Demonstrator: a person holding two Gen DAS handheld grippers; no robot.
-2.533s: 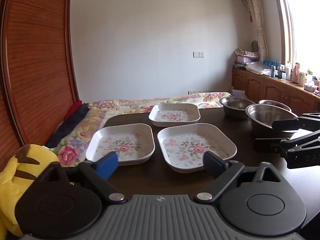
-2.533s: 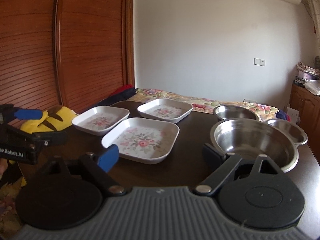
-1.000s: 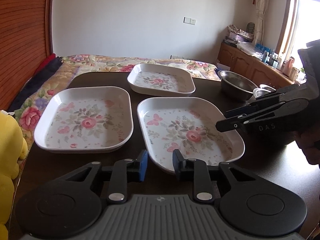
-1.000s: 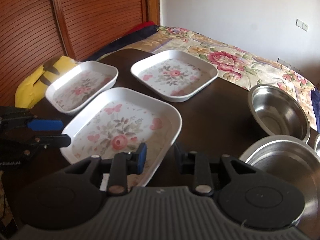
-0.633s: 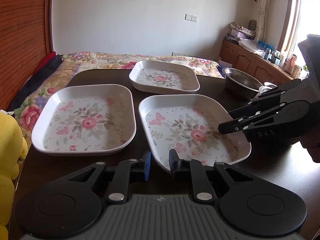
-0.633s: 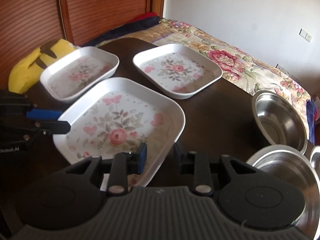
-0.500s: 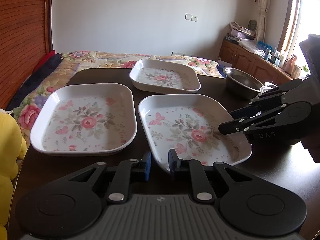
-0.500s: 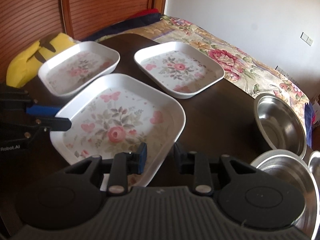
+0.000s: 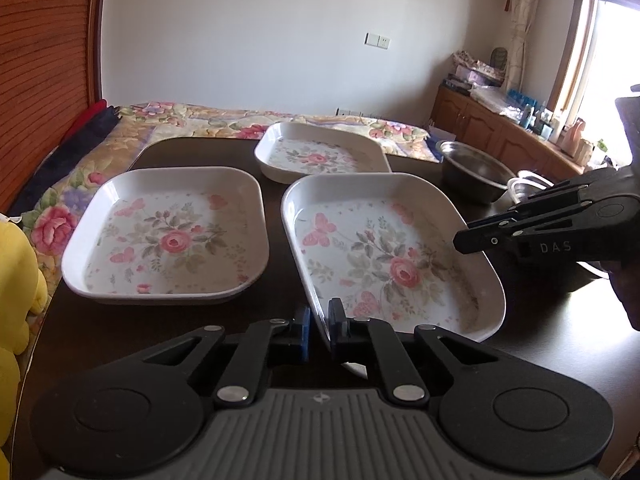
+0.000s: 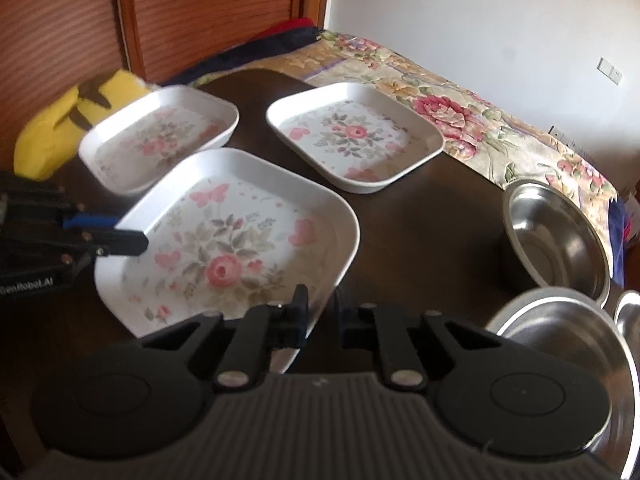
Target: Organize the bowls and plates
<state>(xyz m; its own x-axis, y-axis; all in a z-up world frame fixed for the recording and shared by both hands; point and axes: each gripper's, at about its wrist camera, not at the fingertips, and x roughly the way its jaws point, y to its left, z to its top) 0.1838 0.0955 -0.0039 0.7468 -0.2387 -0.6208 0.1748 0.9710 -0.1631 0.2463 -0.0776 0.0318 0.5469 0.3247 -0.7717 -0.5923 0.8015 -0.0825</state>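
Three white square floral plates lie on the dark table. My left gripper is shut on the near rim of the nearest plate, which is tilted up off the table. My right gripper is shut on the opposite rim of that same plate. The second plate lies to the left, the third plate behind. Steel bowls sit to the right: a small bowl and a large bowl.
A yellow plush toy lies at the table's left edge. A floral bedspread is behind the table. A wooden sliding door stands at left. A cabinet with clutter runs along the right wall.
Both grippers closed from wide open and moved in onto the nearest plate's opposite rims. The plate now tilts and has risen slightly.
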